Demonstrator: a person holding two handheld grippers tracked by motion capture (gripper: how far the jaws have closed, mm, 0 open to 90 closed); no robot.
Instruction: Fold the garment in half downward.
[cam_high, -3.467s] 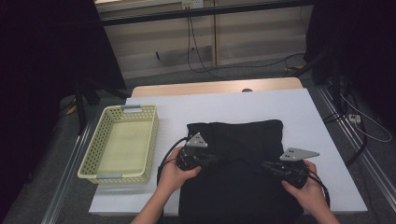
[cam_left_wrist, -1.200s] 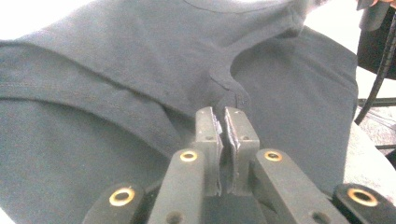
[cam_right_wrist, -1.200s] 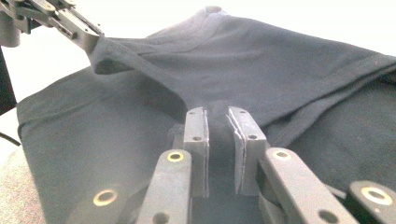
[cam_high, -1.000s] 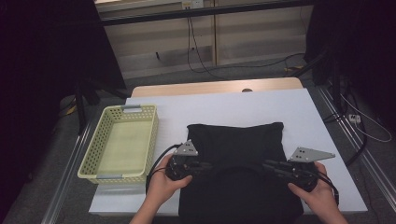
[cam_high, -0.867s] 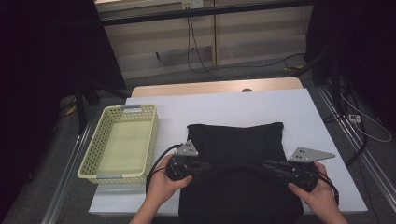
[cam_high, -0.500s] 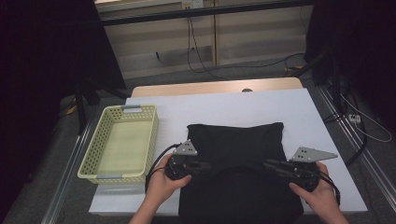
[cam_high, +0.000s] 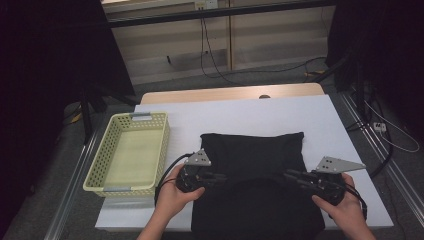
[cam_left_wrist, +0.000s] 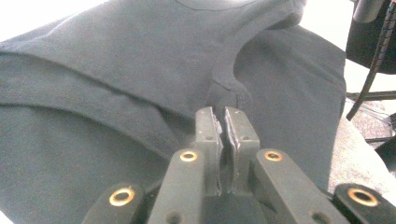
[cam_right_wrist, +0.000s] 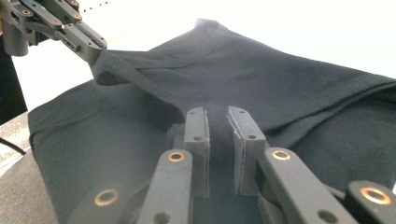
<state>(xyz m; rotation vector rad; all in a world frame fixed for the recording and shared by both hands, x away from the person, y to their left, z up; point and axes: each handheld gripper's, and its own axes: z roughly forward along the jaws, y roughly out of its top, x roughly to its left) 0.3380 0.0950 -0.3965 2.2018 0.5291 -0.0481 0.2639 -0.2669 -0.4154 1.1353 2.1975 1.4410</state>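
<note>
Risk: the fold slips or skews if either pinch loosens or you lift unevenly, because each grip takes only a thin edge of cloth. Your left gripper (cam_high: 216, 177) is clamped almost shut on the black shirt (cam_high: 255, 155). Your right gripper (cam_high: 292, 176), at 3 o'clock from it, pinches the shirt through a narrow gap. The shirt lies mid-table, with the basket (cam_high: 129, 187) at 9 o'clock.

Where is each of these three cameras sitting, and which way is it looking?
High view: above the person's side, looking forward and down at the table, basket and black garment; forearms and both hands show.
Left gripper view: rides the left gripper, looking along its fingers at the cloth.
Right gripper view: rides the right gripper; the left gripper shows top left.
Shared: the garment.
</note>
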